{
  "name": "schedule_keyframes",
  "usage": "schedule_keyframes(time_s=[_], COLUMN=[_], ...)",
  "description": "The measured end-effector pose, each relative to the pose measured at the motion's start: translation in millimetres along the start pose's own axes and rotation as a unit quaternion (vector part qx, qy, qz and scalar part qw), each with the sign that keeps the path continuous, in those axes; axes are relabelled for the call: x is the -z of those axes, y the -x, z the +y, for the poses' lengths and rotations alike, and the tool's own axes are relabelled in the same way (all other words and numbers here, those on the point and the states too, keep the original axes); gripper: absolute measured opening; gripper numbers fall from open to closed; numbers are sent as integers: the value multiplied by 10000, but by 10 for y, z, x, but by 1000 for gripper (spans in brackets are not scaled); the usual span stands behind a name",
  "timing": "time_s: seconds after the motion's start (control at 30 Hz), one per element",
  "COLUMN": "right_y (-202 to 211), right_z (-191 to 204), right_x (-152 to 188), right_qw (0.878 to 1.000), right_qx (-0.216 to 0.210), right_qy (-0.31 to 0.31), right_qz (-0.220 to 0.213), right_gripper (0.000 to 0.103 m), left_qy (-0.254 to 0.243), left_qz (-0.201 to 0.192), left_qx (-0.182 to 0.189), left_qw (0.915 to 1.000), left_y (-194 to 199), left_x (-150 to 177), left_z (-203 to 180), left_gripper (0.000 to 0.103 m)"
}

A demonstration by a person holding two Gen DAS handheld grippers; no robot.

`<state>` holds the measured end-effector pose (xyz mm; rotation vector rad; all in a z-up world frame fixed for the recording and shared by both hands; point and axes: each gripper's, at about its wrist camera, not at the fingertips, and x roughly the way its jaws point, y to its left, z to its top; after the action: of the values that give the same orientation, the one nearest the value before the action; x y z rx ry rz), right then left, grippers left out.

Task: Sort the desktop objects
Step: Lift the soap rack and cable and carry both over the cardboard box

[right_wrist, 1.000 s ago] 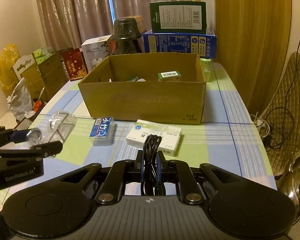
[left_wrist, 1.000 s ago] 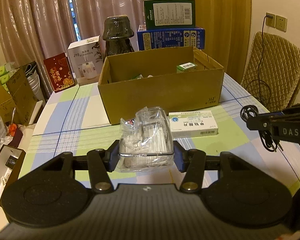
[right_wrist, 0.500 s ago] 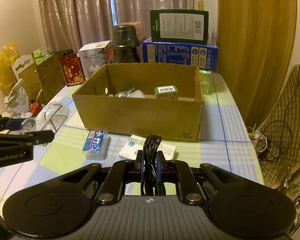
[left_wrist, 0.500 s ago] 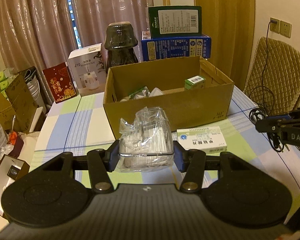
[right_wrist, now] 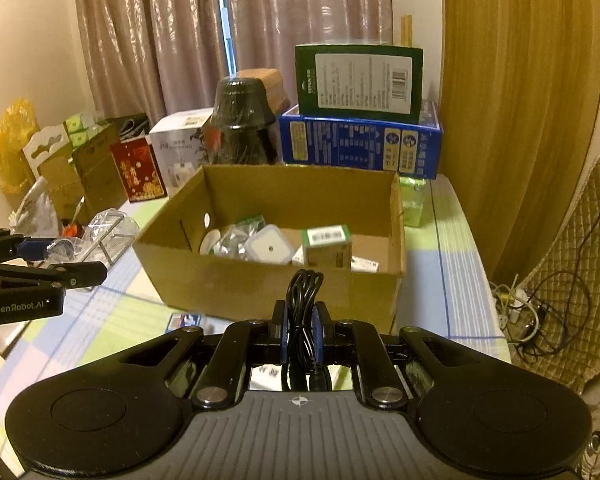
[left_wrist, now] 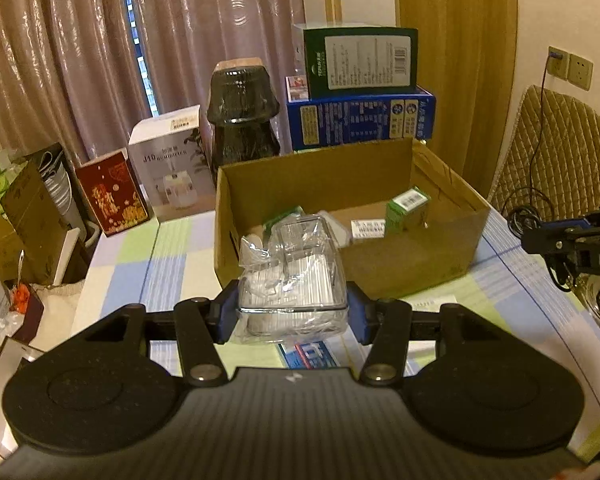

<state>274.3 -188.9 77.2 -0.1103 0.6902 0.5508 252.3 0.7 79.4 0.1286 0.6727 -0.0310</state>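
Left wrist view is looking down over the left gripper (left_wrist: 292, 312), whose two blue pads are pressing on the sides of a clear plastic box (left_wrist: 296, 280) wrapped in crinkled film; the box is hanging above the checked tablecloth (left_wrist: 168, 248), just in front of the near wall of the open cardboard box (left_wrist: 412, 256). Inside that cardboard box a small green carton (left_wrist: 406, 210) is standing beside some white packets. Under the held plastic box a blue-and-white pack (left_wrist: 308, 354) is lying flat on the cloth. At the right edge the right gripper (left_wrist: 568, 236) is reaching in from the side. From the right wrist, that gripper (right_wrist: 301, 334) is squeezing a coiled black cable (right_wrist: 302, 300) between its nearly touching pads, the loop sticking up in front of the cardboard box (right_wrist: 260, 288). The left gripper (right_wrist: 44, 264) is showing at the left edge, with the clear plastic box (right_wrist: 108, 228) in its hold. Behind the cardboard box a dark jar (right_wrist: 240, 120), a blue carton (right_wrist: 360, 144) with a green one (right_wrist: 358, 80) on top, and a white carton (right_wrist: 180, 148) are standing along the curtain side of the table.
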Motion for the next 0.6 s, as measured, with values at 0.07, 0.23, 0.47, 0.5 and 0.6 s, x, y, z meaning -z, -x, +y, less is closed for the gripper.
schedule_keyframes(time_s=[0.07, 0.23, 0.47, 0.5, 0.6], right_y=[-46, -187, -421, -454, -557], right_z=[-22, -13, 22, 28, 39], right_x=[-85, -274, -506, -525, -586], right_qw=[10000, 9999, 9997, 9997, 9996], right_qx=[-19, -42, -48, -50, -76], right_qy=[10, 96, 205, 218, 214], right_qz=[11, 46, 93, 105, 136], right_gripper=[9, 9, 9, 9, 9], left_qy=[-23, 49, 16, 26, 87], left_qz=[3, 55, 173, 191, 253], left_qx=[11, 108, 144, 150, 175], left_qw=[10000, 9999, 9997, 9997, 9995], left_y=[-47, -198, -434, -463, -557], left_x=[-91, -309, -493, -505, -539], left_z=[31, 117, 179, 189, 228], left_gripper=[49, 49, 49, 49, 49])
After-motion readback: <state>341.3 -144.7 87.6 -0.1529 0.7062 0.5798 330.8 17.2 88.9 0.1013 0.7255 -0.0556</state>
